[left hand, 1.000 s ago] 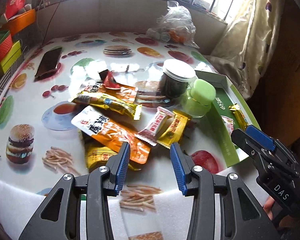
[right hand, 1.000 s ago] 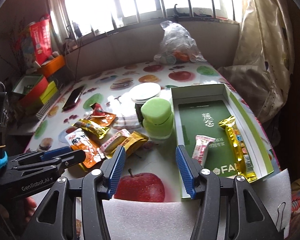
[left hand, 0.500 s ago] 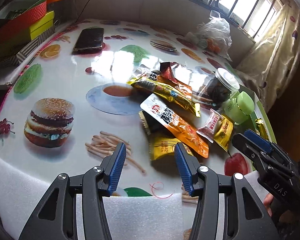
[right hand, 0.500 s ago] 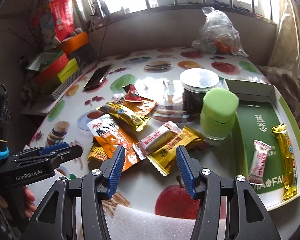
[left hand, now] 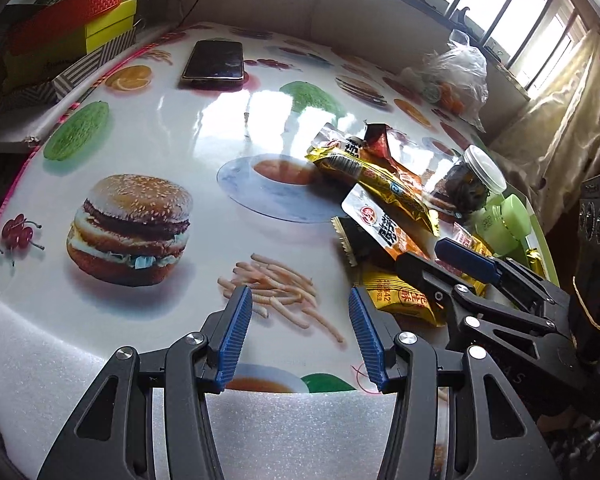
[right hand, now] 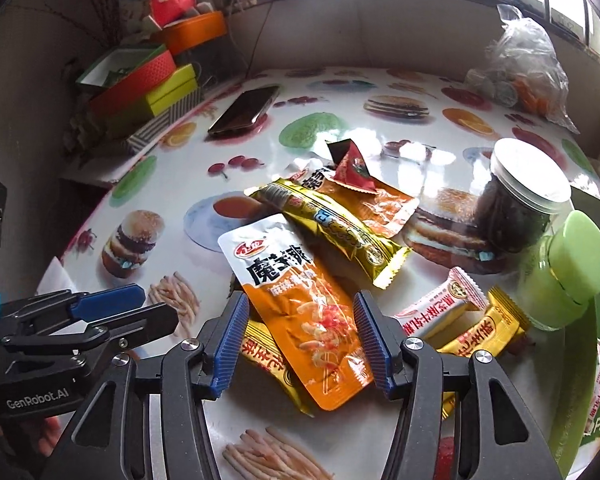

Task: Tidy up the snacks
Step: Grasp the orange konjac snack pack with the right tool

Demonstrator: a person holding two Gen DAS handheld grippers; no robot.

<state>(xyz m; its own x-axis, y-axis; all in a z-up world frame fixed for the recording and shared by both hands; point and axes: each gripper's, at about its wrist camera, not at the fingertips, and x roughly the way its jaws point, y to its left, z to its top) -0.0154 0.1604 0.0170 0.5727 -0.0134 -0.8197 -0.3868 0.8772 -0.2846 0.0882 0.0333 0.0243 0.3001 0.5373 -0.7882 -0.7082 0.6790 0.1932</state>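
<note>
The right gripper (right hand: 300, 340) hangs over the heap of snacks on the worktop (right hand: 360, 128), its jaws wide and just lately opening further. The lower end of an orange and white snack pouch (right hand: 296, 304) shows between the blue pads (right hand: 370, 336), but the pads do not press on it. Whether they touch the pouch's edges cannot be told from this angle.

The pouch lies across a yellow packet (right hand: 268, 356) and beside a long gold wrapper (right hand: 332, 228). Behind the gold wrapper lie an orange packet (right hand: 380, 204) and a small red sachet (right hand: 352, 168). To the right are a pink and white bar (right hand: 440, 308) and a yellow bar (right hand: 484, 328), side by side. A clear jar with a white lid (right hand: 524, 196) stands beyond them, and a pale green jar (right hand: 568, 272) stands just in front of it, next to the green tray (right hand: 596, 320) at the worktop's right edge.

The left gripper (left hand: 300, 340) is held over bare printed worktop, above a picture of fries, left of the snack heap. Its jaws are open with nothing between them, having widened within the last second. A phone (left hand: 216, 60) lies far back on the worktop, and a plastic bag (left hand: 456, 76) sits near the window.
</note>
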